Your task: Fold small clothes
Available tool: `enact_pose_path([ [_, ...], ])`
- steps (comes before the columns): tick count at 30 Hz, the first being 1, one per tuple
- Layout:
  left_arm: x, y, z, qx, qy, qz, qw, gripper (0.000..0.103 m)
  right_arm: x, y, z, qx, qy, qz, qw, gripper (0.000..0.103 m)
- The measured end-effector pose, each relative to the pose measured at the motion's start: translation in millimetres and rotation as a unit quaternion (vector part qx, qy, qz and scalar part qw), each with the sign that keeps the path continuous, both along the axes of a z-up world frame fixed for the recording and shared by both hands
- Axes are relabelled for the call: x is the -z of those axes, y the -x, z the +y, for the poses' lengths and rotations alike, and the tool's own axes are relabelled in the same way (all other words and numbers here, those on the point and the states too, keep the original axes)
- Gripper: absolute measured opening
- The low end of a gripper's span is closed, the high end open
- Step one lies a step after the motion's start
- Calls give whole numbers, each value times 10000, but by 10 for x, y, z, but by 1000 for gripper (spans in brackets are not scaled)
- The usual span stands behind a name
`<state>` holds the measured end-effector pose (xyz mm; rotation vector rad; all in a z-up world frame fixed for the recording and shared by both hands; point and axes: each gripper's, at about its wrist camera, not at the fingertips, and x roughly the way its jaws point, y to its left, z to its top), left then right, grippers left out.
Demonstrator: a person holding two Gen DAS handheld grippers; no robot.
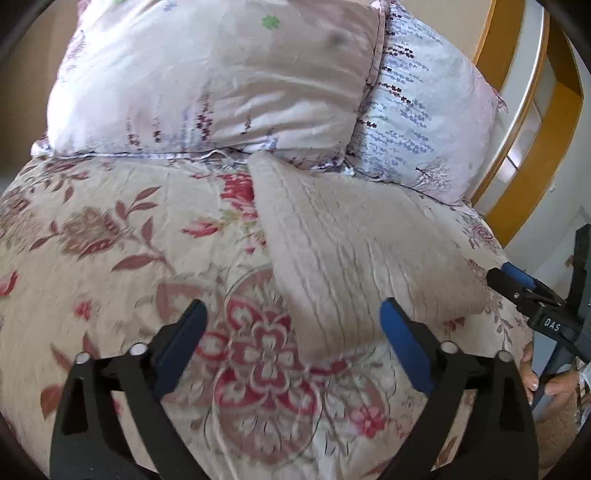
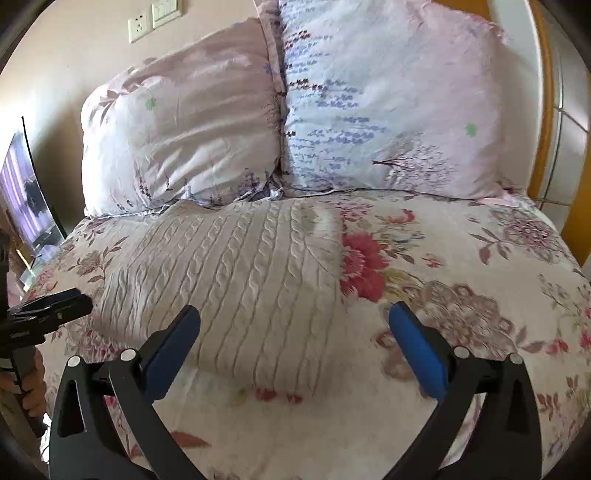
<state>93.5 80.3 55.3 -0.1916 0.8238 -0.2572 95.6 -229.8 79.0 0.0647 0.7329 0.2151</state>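
Note:
A cream cable-knit garment (image 1: 354, 251) lies folded flat on the floral bedspread (image 1: 110, 236); it also shows in the right wrist view (image 2: 236, 273). My left gripper (image 1: 293, 321) is open and empty, its blue pads over the garment's near edge. My right gripper (image 2: 295, 328) is open and empty, hovering over the garment's near right part. The right gripper also shows at the right edge of the left wrist view (image 1: 517, 284), beside the garment's right corner. The left gripper shows at the left edge of the right wrist view (image 2: 55, 306).
Two floral pillows (image 2: 184, 133) (image 2: 388, 110) stand against the wall behind the garment. A yellow wooden bed frame (image 1: 528, 155) runs along the right. A screen (image 2: 26, 192) stands left of the bed. A wall socket (image 2: 140, 26) is above the pillows.

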Motion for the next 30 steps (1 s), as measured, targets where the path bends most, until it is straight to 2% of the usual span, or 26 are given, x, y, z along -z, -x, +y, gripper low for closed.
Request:
enact_pose_path([
  [7, 186, 166, -109, -197, -320, 378, 9986, 101, 156, 185, 58, -100, -248, 369, 9990, 102],
  [17, 343, 171, -375, -178, -900, 745, 9930, 101, 383, 231, 282, 13, 179, 828, 9964, 102],
  [22, 378, 157, -462, -204, -1246, 799, 9888, 101, 442, 222, 371, 5, 286, 920, 9953, 102],
  [30, 407, 135, -513, -248, -1477, 810, 9854, 101, 525, 153, 351, 136, 373, 1154, 9925, 102],
])
